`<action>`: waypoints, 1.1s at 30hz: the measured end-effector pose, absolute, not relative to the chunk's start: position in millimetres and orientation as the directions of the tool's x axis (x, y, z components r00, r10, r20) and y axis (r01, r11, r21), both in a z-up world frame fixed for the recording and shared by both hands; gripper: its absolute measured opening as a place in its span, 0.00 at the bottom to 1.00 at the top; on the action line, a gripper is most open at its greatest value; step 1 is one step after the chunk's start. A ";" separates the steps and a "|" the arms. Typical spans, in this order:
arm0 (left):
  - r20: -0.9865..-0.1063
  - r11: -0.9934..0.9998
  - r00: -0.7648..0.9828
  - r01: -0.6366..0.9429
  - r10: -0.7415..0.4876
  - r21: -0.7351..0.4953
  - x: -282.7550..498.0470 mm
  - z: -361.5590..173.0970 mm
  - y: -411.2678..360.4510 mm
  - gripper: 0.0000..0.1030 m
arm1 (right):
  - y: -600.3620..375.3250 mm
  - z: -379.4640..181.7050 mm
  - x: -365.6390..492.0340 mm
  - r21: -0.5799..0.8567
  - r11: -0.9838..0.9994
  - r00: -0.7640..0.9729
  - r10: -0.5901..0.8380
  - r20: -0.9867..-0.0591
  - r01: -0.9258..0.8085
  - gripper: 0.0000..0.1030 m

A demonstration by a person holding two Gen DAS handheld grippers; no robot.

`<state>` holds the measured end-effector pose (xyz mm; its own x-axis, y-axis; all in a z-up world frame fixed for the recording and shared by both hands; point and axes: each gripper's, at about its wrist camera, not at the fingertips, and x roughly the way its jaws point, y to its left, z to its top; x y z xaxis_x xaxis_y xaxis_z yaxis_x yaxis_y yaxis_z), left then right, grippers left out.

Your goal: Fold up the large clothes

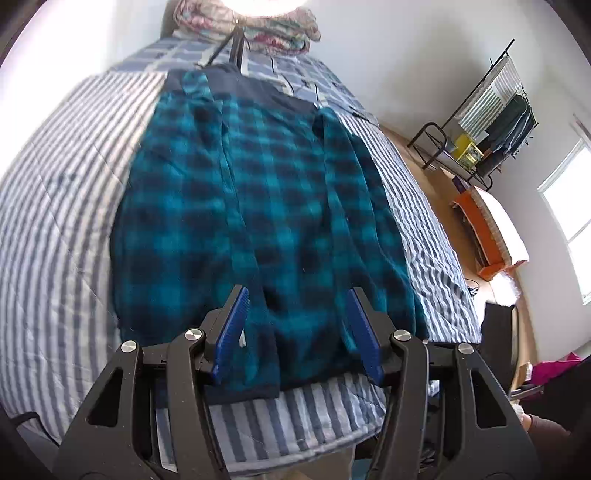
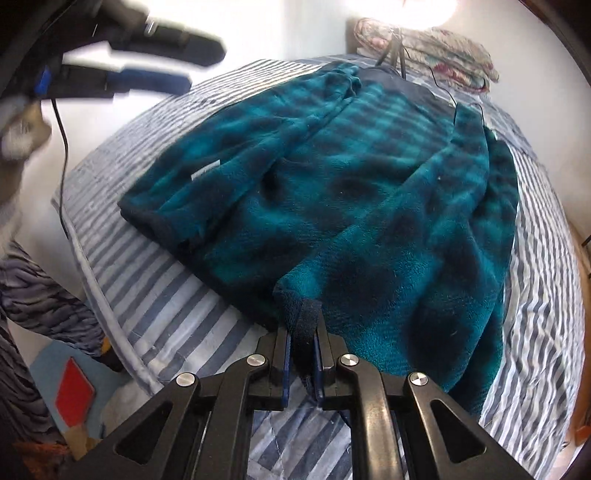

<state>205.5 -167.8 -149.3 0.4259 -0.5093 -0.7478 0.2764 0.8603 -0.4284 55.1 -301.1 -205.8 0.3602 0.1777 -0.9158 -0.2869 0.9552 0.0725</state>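
A teal and dark blue checked fleece jacket (image 1: 258, 206) lies spread on the striped bed (image 1: 62, 221), sleeves folded in over its body. My left gripper (image 1: 297, 325) is open and empty, held above the jacket's hem. In the right wrist view the jacket (image 2: 369, 206) fills the middle. My right gripper (image 2: 304, 343) is shut on a dark cuff or hem edge (image 2: 306, 321) of the jacket near the bed's front edge. The left gripper (image 2: 166, 55) shows blurred at the top left, above the bed.
Folded quilts (image 1: 258, 26) and a tripod's legs (image 1: 232, 48) stand at the head of the bed. A clothes rack (image 1: 491, 122), an orange bench (image 1: 484, 236) and a window (image 1: 572, 206) are to the right. A cable (image 2: 62, 147) hangs at the bed's left side.
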 end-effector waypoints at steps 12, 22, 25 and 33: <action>-0.745 0.803 0.302 0.276 -0.595 -0.528 207.0 -183.8 -206.1 0.55 | -408.2 -133.8 81.8 0.338 0.933 0.500 0.353 -0.790 -0.125 0.38; -0.710 0.778 0.317 0.254 -0.629 -0.575 287.2 -166.9 -241.9 0.55 | -508.8 -158.1 177.5 0.344 0.933 0.548 0.231 -0.804 0.111 0.41; -0.700 0.769 0.320 0.232 -0.638 -0.595 332.3 -165.3 -253.6 0.55 | -530.1 -166.2 207.2 0.361 0.922 0.561 0.227 -0.796 0.139 0.41; -0.632 0.684 0.299 0.114 -0.715 -0.720 443.0 -198.8 -281.2 0.57 | -567.3 -202.1 269.3 0.420 0.889 0.575 0.251 -0.779 0.182 0.49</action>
